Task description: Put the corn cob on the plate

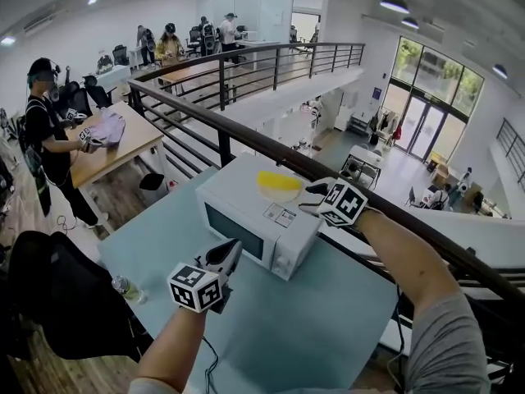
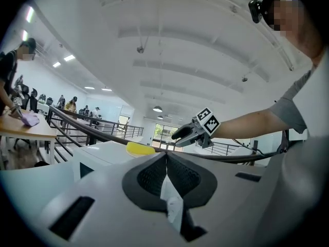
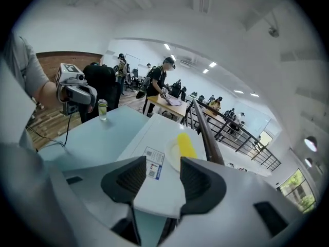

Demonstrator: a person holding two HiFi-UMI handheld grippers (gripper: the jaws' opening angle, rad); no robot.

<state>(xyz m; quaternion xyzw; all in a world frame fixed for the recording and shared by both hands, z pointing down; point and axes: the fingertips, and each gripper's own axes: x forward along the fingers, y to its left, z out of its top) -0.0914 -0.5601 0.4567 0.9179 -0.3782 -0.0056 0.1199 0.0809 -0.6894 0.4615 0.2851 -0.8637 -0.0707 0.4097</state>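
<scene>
A yellow corn cob (image 1: pixel 279 184) lies on a white plate (image 3: pixel 171 154) on top of a white microwave (image 1: pixel 246 212). In the right gripper view the corn cob (image 3: pixel 186 144) sits just beyond the jaws. My right gripper (image 1: pixel 312 199) hovers above the microwave's right end, close beside the cob, open with nothing between its fingers (image 3: pixel 198 176). My left gripper (image 1: pixel 231 251) hangs in front of the microwave door, pointing level at it, with its pads pressed together and empty. From the left gripper view the corn cob (image 2: pixel 140 148) shows past the shut jaws, with the right gripper (image 2: pixel 180 134) near it.
The microwave stands on a light blue table (image 1: pixel 312 318) against a dark handrail (image 1: pixel 246 142) over an atrium. A small bottle (image 1: pixel 127 288) stands at the table's left edge beside a black chair (image 1: pixel 49 302). People work at a wooden table (image 1: pixel 123 142) far left.
</scene>
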